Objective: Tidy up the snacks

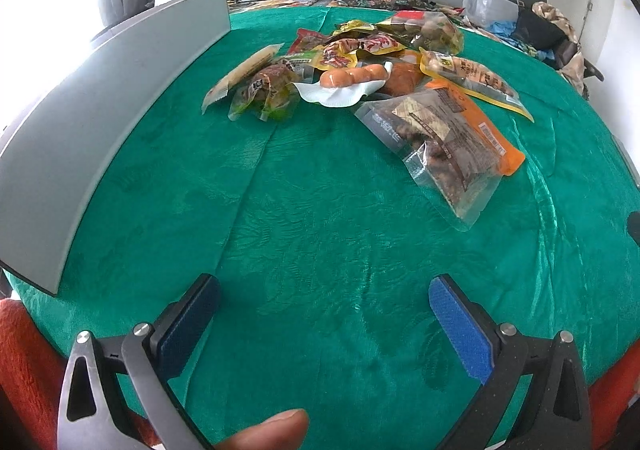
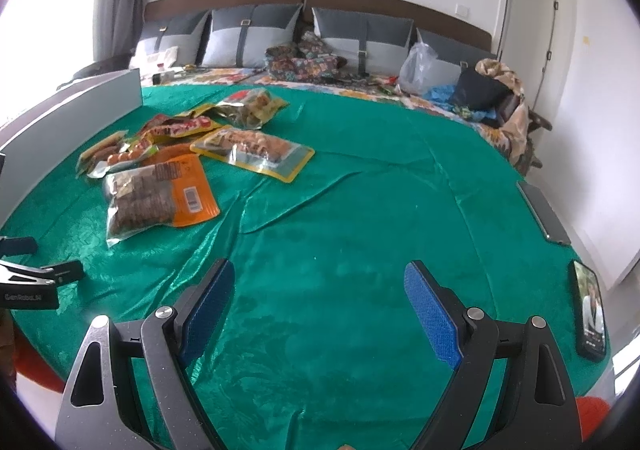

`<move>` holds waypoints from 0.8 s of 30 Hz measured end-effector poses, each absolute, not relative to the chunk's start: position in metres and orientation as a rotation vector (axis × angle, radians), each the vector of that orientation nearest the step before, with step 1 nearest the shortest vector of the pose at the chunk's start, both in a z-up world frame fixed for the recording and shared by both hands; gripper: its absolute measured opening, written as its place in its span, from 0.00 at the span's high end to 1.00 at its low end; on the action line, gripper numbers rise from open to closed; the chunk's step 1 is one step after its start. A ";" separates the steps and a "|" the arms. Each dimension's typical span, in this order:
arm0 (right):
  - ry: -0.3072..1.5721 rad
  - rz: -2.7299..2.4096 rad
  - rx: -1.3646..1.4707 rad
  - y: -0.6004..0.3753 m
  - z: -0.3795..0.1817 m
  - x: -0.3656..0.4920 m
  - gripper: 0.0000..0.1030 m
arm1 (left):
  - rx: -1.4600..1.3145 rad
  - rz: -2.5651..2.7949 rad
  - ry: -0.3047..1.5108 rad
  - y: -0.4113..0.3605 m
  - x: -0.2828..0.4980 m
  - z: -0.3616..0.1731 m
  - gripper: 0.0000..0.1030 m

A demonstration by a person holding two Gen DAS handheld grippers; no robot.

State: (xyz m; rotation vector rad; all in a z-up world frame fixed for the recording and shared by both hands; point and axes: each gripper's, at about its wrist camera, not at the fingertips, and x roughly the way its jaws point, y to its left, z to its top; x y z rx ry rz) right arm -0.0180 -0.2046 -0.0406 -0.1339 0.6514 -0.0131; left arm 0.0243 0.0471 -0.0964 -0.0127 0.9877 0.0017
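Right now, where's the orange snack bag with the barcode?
In the right wrist view, the orange snack bag lies left of centre on the green cloth, nearest of the pile, partly under a clear nut bag.

Snack packets (image 1: 372, 70) lie heaped on the cloth (image 1: 320, 210), grey box (image 1: 100, 110) left of them.

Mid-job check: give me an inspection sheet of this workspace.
Surface: green cloth, wrinkled.
Job's things: snack packets piled at the far left; clear nut bag nearest; grey box along the left edge.
Clutter: phone at the right edge.
Grippers: left gripper and right gripper open, empty, above bare cloth.
Cables: nothing seen.
Surroundings: cushions, plastic bag, white wall.
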 end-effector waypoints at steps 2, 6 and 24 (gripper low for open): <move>0.672 -0.022 -0.131 -0.207 -0.044 -0.016 0.13 | -0.009 -0.003 0.990 0.047 0.025 -0.096 0.00; 0.722 -0.060 -0.093 -0.220 -0.048 -0.007 0.13 | -0.006 -0.007 0.998 0.048 0.027 -0.096 0.00; 0.903 -0.210 0.100 -0.310 -0.079 0.123 0.10 | 0.005 -0.032 1.013 0.048 0.031 -0.096 0.00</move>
